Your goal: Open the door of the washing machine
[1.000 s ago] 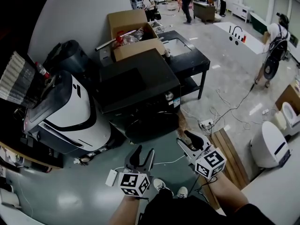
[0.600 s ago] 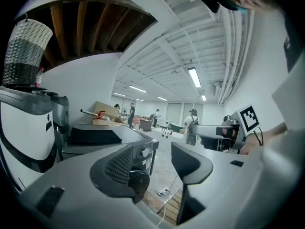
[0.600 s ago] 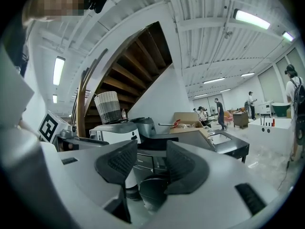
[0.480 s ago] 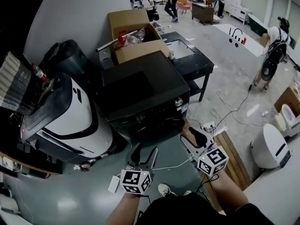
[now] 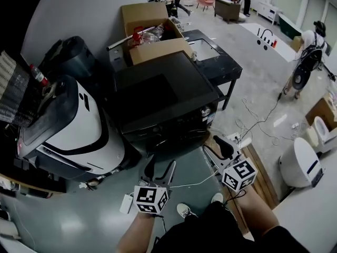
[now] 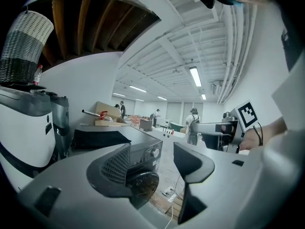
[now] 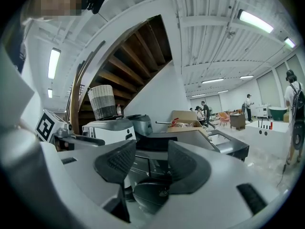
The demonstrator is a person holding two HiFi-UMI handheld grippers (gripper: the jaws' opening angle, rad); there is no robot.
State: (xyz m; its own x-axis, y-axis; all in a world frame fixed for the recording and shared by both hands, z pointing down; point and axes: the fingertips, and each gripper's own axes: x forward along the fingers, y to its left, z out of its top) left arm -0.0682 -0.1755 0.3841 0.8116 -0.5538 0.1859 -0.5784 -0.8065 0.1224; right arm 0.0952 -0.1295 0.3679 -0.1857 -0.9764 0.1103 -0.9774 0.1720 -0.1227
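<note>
Approach to the black washing machine (image 5: 179, 86) is shown in the head view. The machine stands on the floor against the wall, between a white appliance (image 5: 79, 125) and a black worktop (image 5: 221, 62), with its shadowed front turned toward the person. The left claw (image 5: 159, 168) and the right claw (image 5: 217, 151) are held near that front, both spread wide and empty. The door (image 5: 174, 139) is judged to be a stiff, hinged disc held shut by a latch. It is best hooked at its rim on the side away from the hinge and drawn outward in an arc with a firm pull. Compared with a second ago, the machine is seen larger and nearer and both claws have been carried closer to it. Their jaws have just been opening, with nothing between them.

In the left gripper view the round door is framed low between the wide-apart jaws, beneath a control panel with a knob (image 6: 155, 152). No contact is made, and the right claw is seen alongside at the right.

In the right gripper view the same door bulges between that claw's open jaws, likewise untouched. The pull recess cannot be made out in the gloom, so the side on which the door should be gripped is left uncertain.
</note>
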